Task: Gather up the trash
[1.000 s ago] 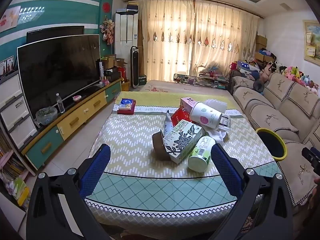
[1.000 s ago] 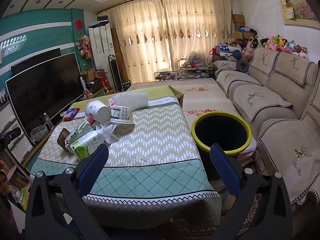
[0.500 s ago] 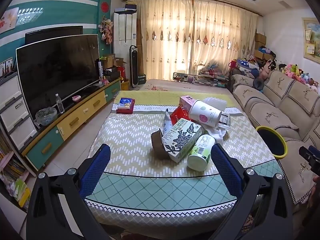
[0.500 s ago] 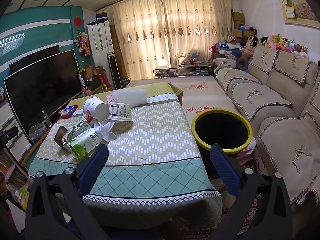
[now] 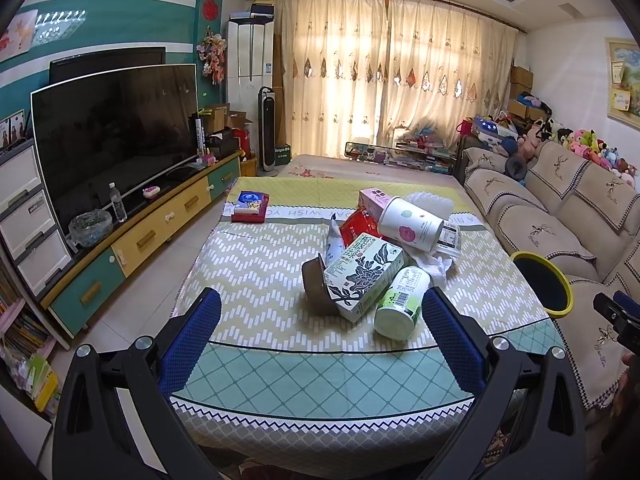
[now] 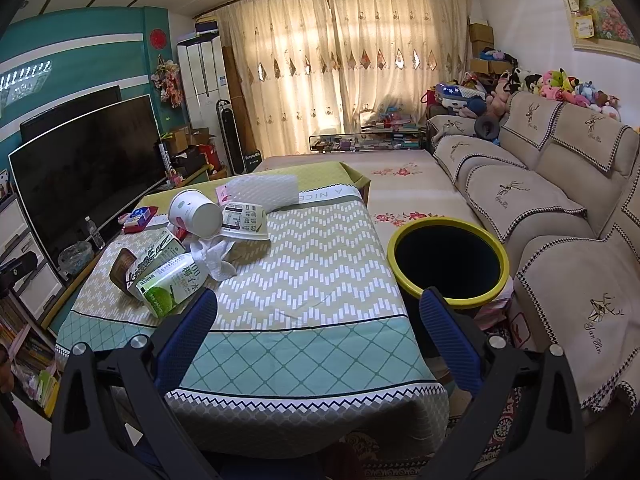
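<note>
A red and blue box (image 5: 250,208) lies alone at the far left of the desk (image 5: 256,280), well apart from the trash heap. The heap starts with a brown cardboard piece (image 5: 314,286) touching a tea carton (image 5: 362,276) printed with black flowers and Chinese characters too small to read. Behind it stand a white pouch (image 5: 335,240) and a red packet (image 5: 360,222), then a pink box (image 5: 372,198). A green-and-white coconut water carton (image 5: 400,302) lies on its side against the tea carton; its label reads "100" in the right wrist view. A tipped paper cup (image 5: 412,228) with a pink dot rests above crumpled tissue (image 5: 434,266), beside a noodle bowl (image 6: 244,220) covered in label print. The tablecloth's border shows "WISH YOU" upside down. A yellow-rimmed black bin (image 6: 448,260) stands just beside the desk's right edge, next to the sofa (image 6: 560,200). The left gripper (image 5: 320,340) hangs wide and empty before the heap; the right gripper (image 6: 316,336) is also wide and empty, over the desk's near right part.
</note>
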Demonstrator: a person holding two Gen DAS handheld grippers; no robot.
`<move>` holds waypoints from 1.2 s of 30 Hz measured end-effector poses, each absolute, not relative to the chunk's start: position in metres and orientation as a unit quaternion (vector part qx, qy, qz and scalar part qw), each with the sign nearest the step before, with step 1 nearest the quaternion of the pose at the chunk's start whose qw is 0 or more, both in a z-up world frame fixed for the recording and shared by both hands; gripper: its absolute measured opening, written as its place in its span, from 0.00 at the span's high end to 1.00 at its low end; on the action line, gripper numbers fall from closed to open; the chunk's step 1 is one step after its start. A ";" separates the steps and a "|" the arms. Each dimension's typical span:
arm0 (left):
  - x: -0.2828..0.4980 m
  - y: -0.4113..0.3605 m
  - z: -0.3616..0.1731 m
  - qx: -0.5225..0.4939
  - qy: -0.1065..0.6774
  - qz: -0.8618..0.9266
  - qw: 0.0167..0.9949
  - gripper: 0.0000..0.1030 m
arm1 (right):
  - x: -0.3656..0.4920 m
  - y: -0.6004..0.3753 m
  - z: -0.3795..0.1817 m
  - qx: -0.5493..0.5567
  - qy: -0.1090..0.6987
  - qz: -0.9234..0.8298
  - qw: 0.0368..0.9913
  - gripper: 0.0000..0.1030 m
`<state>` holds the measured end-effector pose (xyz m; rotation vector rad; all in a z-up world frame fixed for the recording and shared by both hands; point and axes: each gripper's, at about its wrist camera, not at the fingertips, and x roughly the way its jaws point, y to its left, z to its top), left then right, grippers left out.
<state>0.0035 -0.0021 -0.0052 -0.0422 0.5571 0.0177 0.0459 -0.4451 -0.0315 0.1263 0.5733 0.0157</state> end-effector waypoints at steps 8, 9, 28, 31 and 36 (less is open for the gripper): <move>0.004 -0.006 -0.007 -0.019 0.278 0.004 0.960 0.04 | 0.049 -0.445 -0.033 0.064 0.288 0.008 0.956 0.06; 0.004 -0.007 -0.007 -0.018 0.279 0.003 0.960 0.04 | 0.049 -0.445 -0.034 0.064 0.288 0.008 0.955 0.06; 0.011 -0.009 -0.014 -0.018 0.292 0.000 0.956 0.04 | 0.055 -0.443 -0.041 0.066 0.298 0.012 0.952 0.06; 0.011 -0.009 -0.015 -0.018 0.293 -0.001 0.956 0.04 | 0.055 -0.443 -0.041 0.066 0.298 0.011 0.952 0.06; 0.012 -0.008 -0.015 -0.018 0.294 0.000 0.956 0.04 | 0.056 -0.442 -0.043 0.066 0.300 0.011 0.951 0.06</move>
